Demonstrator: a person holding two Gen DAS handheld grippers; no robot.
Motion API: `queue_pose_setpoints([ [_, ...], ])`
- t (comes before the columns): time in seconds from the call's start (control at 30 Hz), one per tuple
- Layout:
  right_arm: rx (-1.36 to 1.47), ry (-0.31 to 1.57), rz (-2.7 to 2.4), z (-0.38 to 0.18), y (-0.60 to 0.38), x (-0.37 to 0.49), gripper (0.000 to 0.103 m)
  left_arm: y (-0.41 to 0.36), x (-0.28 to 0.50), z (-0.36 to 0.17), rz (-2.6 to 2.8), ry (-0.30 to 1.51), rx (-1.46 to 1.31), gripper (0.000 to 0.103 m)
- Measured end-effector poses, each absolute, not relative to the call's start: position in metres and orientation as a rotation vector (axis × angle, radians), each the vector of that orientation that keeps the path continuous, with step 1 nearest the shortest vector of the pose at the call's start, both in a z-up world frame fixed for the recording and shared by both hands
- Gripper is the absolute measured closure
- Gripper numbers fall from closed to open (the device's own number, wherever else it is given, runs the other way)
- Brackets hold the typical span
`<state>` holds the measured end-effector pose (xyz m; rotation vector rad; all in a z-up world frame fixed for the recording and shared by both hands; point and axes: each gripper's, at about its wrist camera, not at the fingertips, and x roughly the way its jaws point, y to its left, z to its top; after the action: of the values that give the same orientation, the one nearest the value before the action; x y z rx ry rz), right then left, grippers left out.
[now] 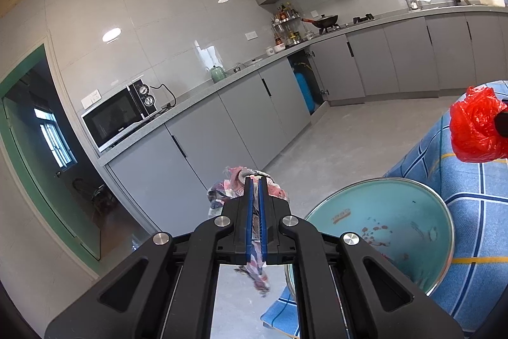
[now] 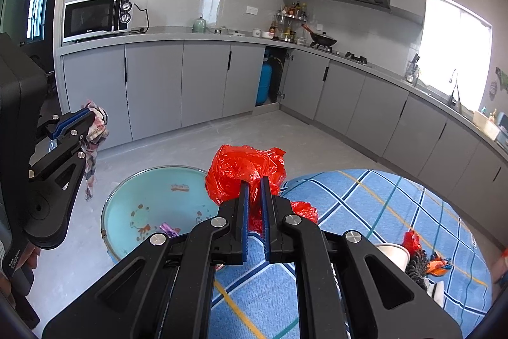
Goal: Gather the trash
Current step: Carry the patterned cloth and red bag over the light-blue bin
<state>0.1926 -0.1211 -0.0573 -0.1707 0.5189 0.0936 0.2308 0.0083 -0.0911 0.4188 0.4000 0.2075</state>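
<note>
Right wrist view shows your right tool (image 2: 255,180) pinching a crumpled red plastic bag (image 2: 244,173), its blue pads pressed into the plastic and the bag lifted clear of the desk (image 2: 365,212), hanging just beside the far rim of the teal basin (image 2: 127,205). Your left tool (image 1: 255,180) has its pads closed tight on a wad of patterned cloth or wrapper (image 1: 235,183), a tail of it dangling below the pads; from the right wrist view that tool sits up and to the left of the basin, over the floor (image 2: 158,142) rather than over the bowl. So you have both pieces in hand, and neither is dropped yet. Inside the basin there is already a small purple wrapper (image 2: 168,227) lying on the bottom, which I'd read as one item collected, assuming the basin is your bin. Still on the checked cloth at the right you have a white paper cup (image 2: 393,254) and a cluster of red, black and orange scraps (image 2: 422,259) next to it, so more is left to gather. My judgement: you are somewhere past the start, with two releases over the basin due and at least one further pickup trip after that
</note>
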Motion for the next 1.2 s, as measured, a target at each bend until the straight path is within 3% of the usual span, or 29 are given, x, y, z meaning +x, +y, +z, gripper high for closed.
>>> queue_pose_setpoints([
  [1.2, -0.242, 0.553, 0.078, -0.085, -0.097, 0.225, 0.095, 0.009, 0.243, -0.111, 0.261, 0.421, 0.464, 0.099],
])
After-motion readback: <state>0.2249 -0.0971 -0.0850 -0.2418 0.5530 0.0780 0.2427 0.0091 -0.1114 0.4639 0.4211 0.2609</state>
